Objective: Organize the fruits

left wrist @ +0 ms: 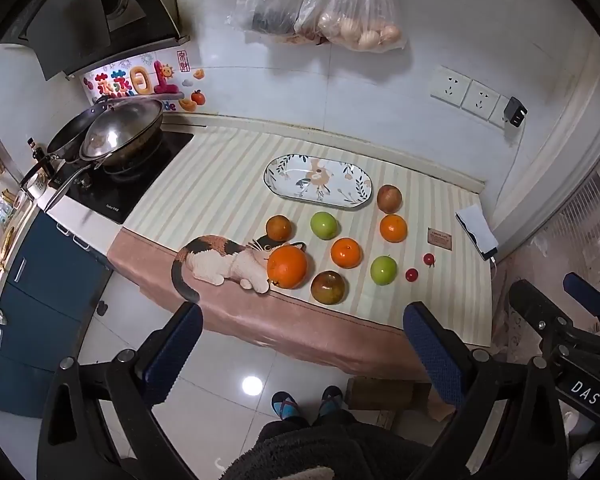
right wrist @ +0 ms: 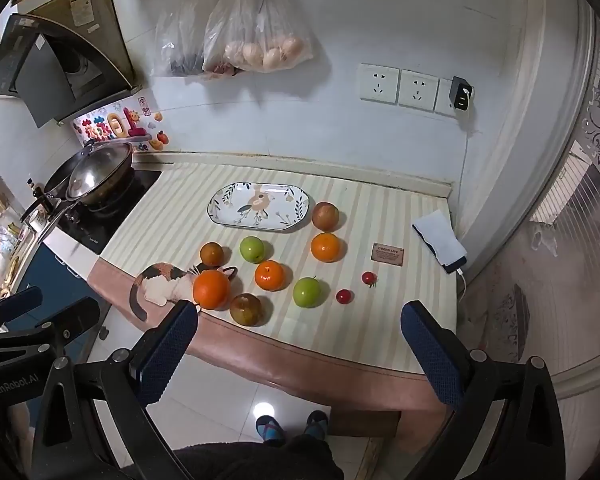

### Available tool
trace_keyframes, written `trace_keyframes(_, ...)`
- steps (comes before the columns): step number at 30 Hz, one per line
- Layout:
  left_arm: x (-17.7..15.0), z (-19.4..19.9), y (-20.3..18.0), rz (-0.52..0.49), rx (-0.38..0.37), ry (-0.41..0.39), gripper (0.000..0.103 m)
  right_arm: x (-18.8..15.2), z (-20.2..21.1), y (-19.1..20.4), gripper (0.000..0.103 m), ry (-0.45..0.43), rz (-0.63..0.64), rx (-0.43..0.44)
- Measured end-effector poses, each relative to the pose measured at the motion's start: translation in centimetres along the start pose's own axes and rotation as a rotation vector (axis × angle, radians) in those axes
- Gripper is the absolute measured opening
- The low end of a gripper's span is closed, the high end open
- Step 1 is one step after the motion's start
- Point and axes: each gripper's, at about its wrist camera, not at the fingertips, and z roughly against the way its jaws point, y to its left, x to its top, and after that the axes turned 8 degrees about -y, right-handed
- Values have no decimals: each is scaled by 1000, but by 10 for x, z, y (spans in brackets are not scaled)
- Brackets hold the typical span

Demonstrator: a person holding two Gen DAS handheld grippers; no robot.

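Observation:
Several fruits lie on a striped tablecloth (left wrist: 220, 184) in front of an empty oval floral plate (left wrist: 318, 182), which also shows in the right wrist view (right wrist: 258, 208). They include a big orange (left wrist: 287, 267), two smaller oranges (left wrist: 345, 253) (left wrist: 393, 228), two green apples (left wrist: 323, 225) (left wrist: 383, 270), brownish fruits (left wrist: 328, 287) (left wrist: 389, 198) (left wrist: 278, 227) and two small red tomatoes (left wrist: 411, 275) (left wrist: 429, 258). My left gripper (left wrist: 302, 340) is open and empty, held above the floor before the table's front edge. My right gripper (right wrist: 300, 340) is open and empty, likewise short of the table.
A stove with a wok (left wrist: 120, 132) stands at the left. A phone on a cable (right wrist: 440, 246) lies at the table's right edge, near a small brown label (right wrist: 387, 255). Bags (right wrist: 256, 40) hang on the wall above. The person's feet (right wrist: 290, 426) are below.

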Motion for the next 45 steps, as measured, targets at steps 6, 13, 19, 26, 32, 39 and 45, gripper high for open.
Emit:
trace_keyframes(6, 0, 0, 0, 5, -5, -2, 103, -1, 2, 0, 103, -2, -1, -1)
trace_keyframes(13, 0, 0, 0, 4, -5, -8, 103, 4, 3, -7, 103, -2, 0, 1)
trace_keyframes(19, 0, 0, 0, 5, -7, -8, 103, -8, 8, -5, 103, -8, -3, -2)
trace_keyframes(26, 0, 1, 0, 4, -7, -10, 103, -5, 9, -9, 103, -6, -8, 5)
trace_keyframes(32, 0, 1, 0, 5, -4, -9, 103, -3, 9, -11, 103, -2, -11, 8)
trace_keyframes(39, -4, 7, -11, 3, -5, -3, 103, 1, 5, -13, 103, 14, -6, 21)
trace_keyframes(45, -4, 7, -12, 3, -5, -2, 103, 1, 0, -12, 103, 23, -1, 21)
